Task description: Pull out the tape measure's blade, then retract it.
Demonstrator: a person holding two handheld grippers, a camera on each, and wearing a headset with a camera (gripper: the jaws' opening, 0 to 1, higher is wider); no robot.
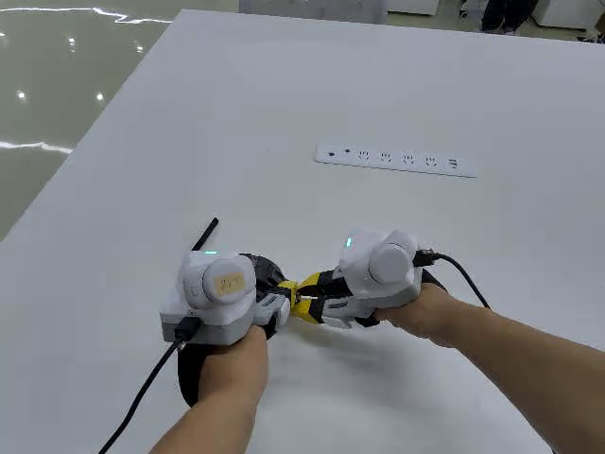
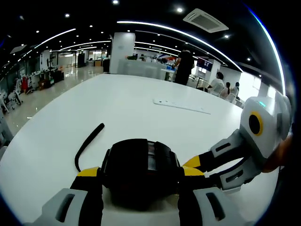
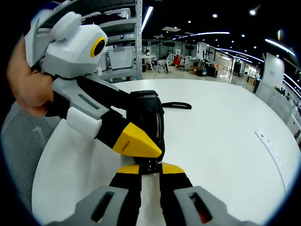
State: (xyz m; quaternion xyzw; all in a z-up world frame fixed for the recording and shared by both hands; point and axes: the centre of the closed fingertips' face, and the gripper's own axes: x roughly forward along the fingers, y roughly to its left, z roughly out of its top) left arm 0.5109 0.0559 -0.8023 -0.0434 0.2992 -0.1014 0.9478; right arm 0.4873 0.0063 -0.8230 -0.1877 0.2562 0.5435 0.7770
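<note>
Tape measure (image 2: 141,160): the black case is lying on the white worktop (image 1: 397,76) between the two grippers, near the person's edge; no drawn-out blade is showing.
Left gripper (image 2: 141,173): its fingers are clamping the case from both sides and anchoring it.
Right gripper (image 3: 150,169): its fingers are pressing together at the case mouth and seem to be pinching the small end hook (image 3: 149,164); the hold is too small to confirm.
Risk, hook slip: the pinch is sitting on a thin tab, so pulling off the blade's line is likely to free it and let it snap back.
Risk, case twist: only the yellow fingertips are gripping the rounded case, so a hard pull is likely to rotate it or drag it out of the left hold.
Risk, retraction: letting go at full length is likely to send the blade whipping home; feeding it back under grip is looking safer.
Wrist strap (image 2: 87,141): it is trailing on the worktop beyond the case, away from the right gripper's side.
</note>
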